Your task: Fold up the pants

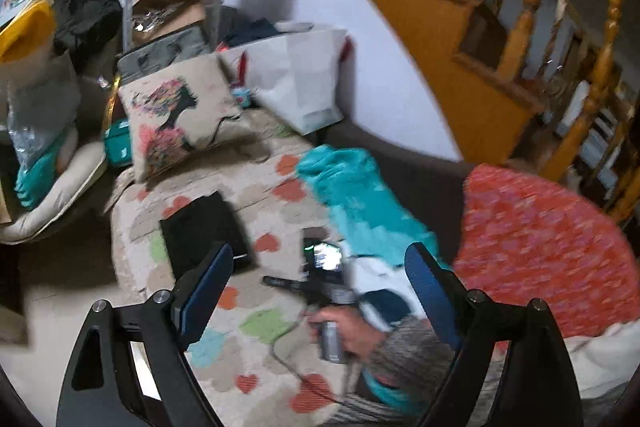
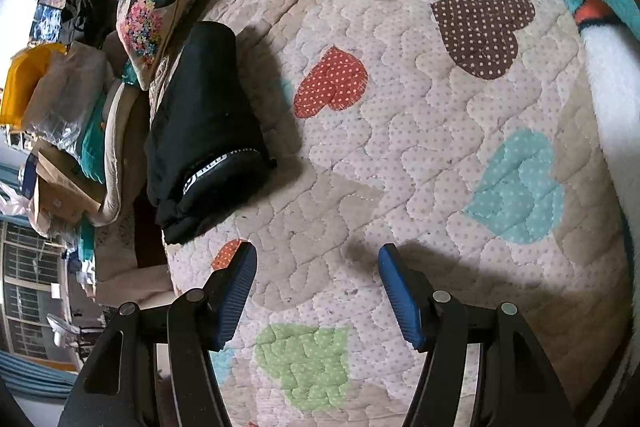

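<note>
The black pants (image 2: 204, 131) lie folded into a compact bundle on the heart-patterned quilt (image 2: 400, 131), near its left edge; they also show in the left wrist view (image 1: 206, 231). My right gripper (image 2: 318, 259) is open and empty, hovering low over the quilt to the right of and nearer than the pants. My left gripper (image 1: 320, 259) is open and empty, held high above the bed. In the left wrist view the right gripper's handle and the hand on it (image 1: 340, 331) sit between my left fingers.
A printed cushion (image 1: 180, 119) lies beyond the pants. A teal fleece blanket (image 1: 360, 207) and a red knitted throw (image 1: 540, 247) lie on the right. A white paper bag (image 1: 304, 75), shelves and clutter stand behind. A wooden staircase (image 1: 520, 7) rises at right.
</note>
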Motion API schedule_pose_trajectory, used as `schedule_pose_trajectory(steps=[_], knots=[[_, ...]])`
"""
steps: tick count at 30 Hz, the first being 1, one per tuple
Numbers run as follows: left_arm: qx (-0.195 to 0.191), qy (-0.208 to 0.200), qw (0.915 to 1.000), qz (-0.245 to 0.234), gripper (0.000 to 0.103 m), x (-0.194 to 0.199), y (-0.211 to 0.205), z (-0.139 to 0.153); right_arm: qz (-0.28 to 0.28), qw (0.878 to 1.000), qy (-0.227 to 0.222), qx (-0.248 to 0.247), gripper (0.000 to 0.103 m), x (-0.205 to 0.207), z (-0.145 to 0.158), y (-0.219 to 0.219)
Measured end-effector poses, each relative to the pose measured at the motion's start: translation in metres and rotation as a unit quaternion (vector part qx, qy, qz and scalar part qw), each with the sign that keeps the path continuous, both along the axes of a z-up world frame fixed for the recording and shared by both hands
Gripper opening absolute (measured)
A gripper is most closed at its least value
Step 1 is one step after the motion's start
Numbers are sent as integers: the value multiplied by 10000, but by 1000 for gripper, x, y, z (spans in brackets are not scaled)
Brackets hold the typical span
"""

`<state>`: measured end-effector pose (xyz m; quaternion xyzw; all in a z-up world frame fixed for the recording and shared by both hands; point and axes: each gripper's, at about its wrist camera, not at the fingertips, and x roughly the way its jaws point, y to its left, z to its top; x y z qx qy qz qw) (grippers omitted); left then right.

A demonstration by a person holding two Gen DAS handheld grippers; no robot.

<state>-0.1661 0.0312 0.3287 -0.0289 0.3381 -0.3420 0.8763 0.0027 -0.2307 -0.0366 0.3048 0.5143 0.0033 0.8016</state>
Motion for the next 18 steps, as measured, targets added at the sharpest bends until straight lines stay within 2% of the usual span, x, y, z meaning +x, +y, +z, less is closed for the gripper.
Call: schedule_pose_trajectory(steps=[1, 3, 5, 7, 9, 12, 13, 16, 18], knots=[[-100, 217, 9997, 17, 87, 12, 2, -15, 18, 10000, -51, -53, 68, 0, 3, 2], [-558, 820, 9947, 254, 87, 45, 14, -59, 66, 9997, -186, -148, 68, -1, 10, 6], [-663, 1041, 9898, 713, 87, 75, 22, -107, 143, 9985, -405, -328, 68, -4, 21, 10], [-367, 891, 9820, 1624, 87, 100, 31, -164, 167, 9968, -581, -532, 68, -9, 31, 12], [4, 844, 9675, 2384, 87, 114, 38, -212, 162, 9942, -756, -746, 68, -15, 39, 12], [207, 1052, 9537, 2810, 87, 118, 44, -265, 220, 9884, -948, -1167, 68, -23, 47, 19], [352, 1025, 9516, 2875, 87, 115, 42, -278, 322, 9860, -1000, -1296, 68, -23, 49, 24], [886, 785, 9486, 2934, 87, 106, 32, -295, 606, 9779, -1153, -1637, 68, -25, 53, 42], [1085, 770, 9493, 2848, 87, 105, 27, -303, 757, 9699, -1271, -1932, 68, -27, 55, 54]])
